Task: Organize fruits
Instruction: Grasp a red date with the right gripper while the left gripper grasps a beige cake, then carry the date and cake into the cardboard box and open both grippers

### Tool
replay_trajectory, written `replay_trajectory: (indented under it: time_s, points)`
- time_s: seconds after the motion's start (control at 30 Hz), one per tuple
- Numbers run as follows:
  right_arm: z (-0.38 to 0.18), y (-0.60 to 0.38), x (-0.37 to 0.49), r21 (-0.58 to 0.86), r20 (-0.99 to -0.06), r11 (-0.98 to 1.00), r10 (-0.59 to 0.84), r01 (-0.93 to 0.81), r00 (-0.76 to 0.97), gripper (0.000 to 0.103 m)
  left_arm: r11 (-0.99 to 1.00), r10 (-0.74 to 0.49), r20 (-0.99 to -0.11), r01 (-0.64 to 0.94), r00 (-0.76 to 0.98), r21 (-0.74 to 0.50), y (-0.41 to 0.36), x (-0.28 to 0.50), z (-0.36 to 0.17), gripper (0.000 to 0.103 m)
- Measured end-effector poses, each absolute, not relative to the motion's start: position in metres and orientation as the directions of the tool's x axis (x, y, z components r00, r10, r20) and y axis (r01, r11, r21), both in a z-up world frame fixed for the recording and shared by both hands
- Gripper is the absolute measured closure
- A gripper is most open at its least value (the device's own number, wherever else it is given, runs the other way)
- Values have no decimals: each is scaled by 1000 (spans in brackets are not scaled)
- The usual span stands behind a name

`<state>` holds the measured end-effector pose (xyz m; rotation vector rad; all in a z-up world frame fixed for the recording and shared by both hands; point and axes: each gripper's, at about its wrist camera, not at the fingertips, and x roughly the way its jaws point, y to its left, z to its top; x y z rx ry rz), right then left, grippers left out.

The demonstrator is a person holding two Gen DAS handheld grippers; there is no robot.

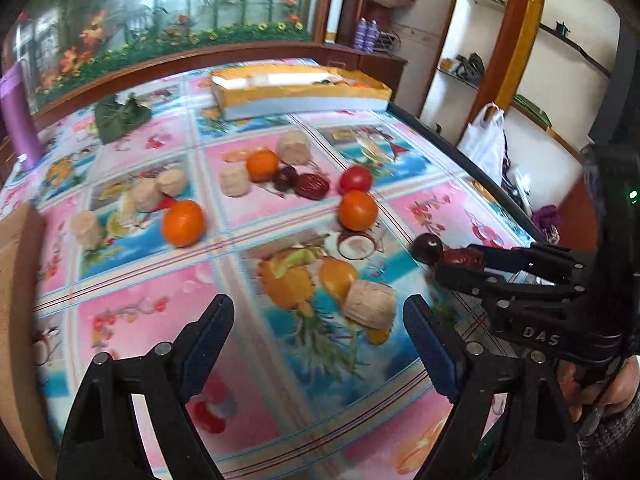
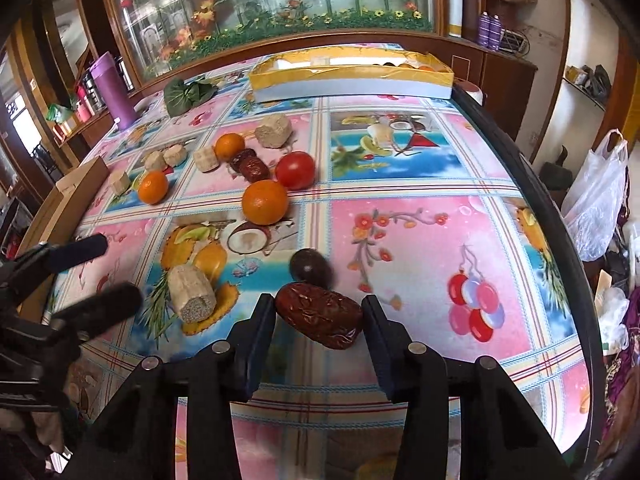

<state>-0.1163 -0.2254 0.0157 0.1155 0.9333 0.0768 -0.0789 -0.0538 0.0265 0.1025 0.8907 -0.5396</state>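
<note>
Sorting barely begun. The yellow-rimmed box (image 2: 352,76) at the tabletop's far edge holds a few fruits (contents mostly hidden). Oranges, a tomato (image 2: 295,170) and beige pieces lie mid-tabletop. Right tool (image 2: 319,316) pinches the red date (image 2: 320,316) near the right edge; left tool (image 1: 318,322) spread, empty, beside a beige piece (image 1: 370,304).

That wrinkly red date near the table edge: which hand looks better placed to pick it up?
Right. Its tool already straddles the date, one finger on either side. The left tool is open near a pale cake instead.
</note>
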Motion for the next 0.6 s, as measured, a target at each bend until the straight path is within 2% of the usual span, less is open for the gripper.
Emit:
replay_trajectory:
  time_s: [0.07, 0.13, 0.17, 0.2, 0.23, 0.27, 0.33, 0.6]
  points:
    - [16, -232, -118, 142, -796, 990, 118, -7, 593, 55, 852, -409, -780, 505, 474, -140, -64, -74, 19, 18]
    - [18, -237, -119, 144, -796, 990, 116, 1, 594, 55, 840, -415, -801, 520, 432, -155, -73, -69, 10, 30]
    - [18, -238, -120, 144, -795, 990, 115, 1, 595, 55, 841, -406, -807, 522, 429, -145, -76, -68, 9, 30]
    - [19, -238, -121, 142, -794, 990, 113, 2, 597, 55, 840, -399, -805, 526, 438, -130, -80, -69, 10, 36]
    - [20, -237, -121, 138, -793, 990, 110, 2, 600, 55, 838, -397, -811, 531, 430, -128, -83, -68, 9, 48]
    - [21, -237, -122, 137, -791, 991, 109, 0, 603, 55, 843, -379, -812, 527, 445, -105, -85, -69, 9, 52]
    - [23, -235, -123, 136, -787, 991, 110, -4, 607, 55, 848, -370, -813, 522, 449, -97, -84, -68, 9, 74]
    - [48, -204, -125, 110, -762, 991, 132, -73, 634, 55, 904, -369, -785, 388, 498, -179, -5, -68, 39, 74]
